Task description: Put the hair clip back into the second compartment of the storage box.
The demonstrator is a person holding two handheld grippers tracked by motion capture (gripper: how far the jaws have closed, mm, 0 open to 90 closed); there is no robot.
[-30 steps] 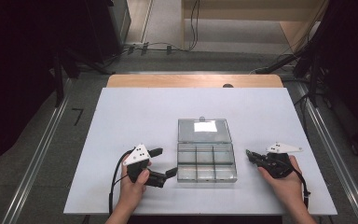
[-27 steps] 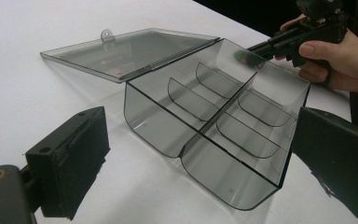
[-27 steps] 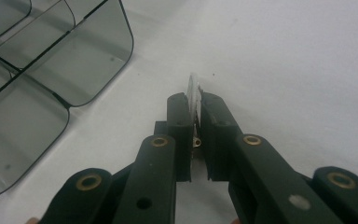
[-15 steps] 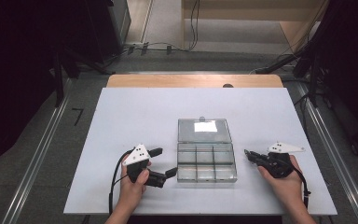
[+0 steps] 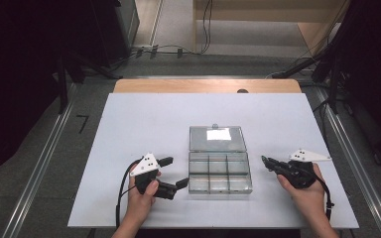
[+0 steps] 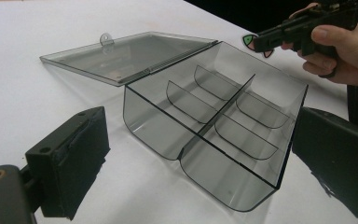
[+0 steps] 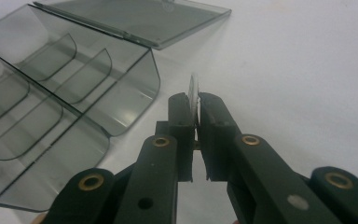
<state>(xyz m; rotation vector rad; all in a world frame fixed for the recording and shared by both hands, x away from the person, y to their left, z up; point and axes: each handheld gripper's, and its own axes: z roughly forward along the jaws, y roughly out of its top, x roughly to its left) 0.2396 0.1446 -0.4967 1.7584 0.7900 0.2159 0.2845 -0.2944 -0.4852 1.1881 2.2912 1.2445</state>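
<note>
Open clear organizer box (image 5: 220,171) at the centre of the white table (image 5: 144,124), a hand-held gripper on each side.

In the high view the box sits in the lower middle of the frame, its lid (image 5: 216,138) folded flat toward the top and its divided compartments empty. The left gripper (image 5: 173,173) lies at lower left, just beside the box's left wall, with its jaws spread wide. The right gripper (image 5: 267,162) lies at lower right, near the box's right wall, its jaws pinched narrow on a small thin flat piece (image 7: 194,95); the left gripper view shows a green tip (image 6: 249,40) at those jaws in the upper right of the frame.
</note>
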